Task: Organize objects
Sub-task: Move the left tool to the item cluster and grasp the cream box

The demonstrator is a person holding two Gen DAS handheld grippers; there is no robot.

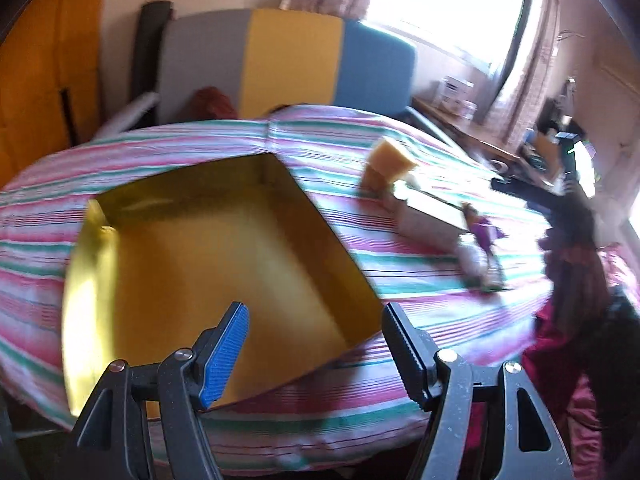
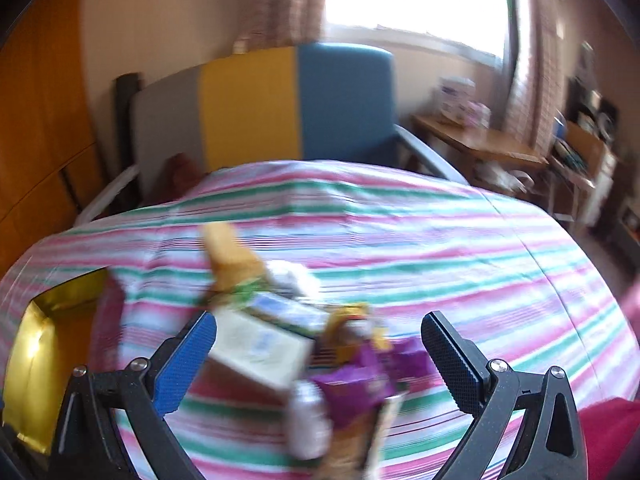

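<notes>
An open gold box (image 1: 92, 280) lies on the striped bed cover, and only its bare yellow floor shows inside. My left gripper (image 1: 316, 312) hovers open over the box's near right corner with nothing between its fingers. A blurred heap lies to the right of the box: a yellow sponge block (image 1: 390, 160), a pale carton (image 1: 432, 216), a purple packet (image 1: 486, 232) and a white bottle (image 1: 470, 258). My right gripper (image 2: 320, 320) stands wide open just above that heap, over the carton (image 2: 260, 348), packet (image 2: 360, 384) and bottle (image 2: 308, 420), gripping none of them. The sponge (image 2: 232, 256) lies beyond.
The pink, green and white striped cover (image 2: 440, 248) spreads over the whole bed. A grey, yellow and blue headboard (image 2: 280, 108) stands behind it. A wooden desk (image 2: 480, 144) with clutter is at the far right under a bright window. A red cloth (image 1: 560, 360) lies at the near right.
</notes>
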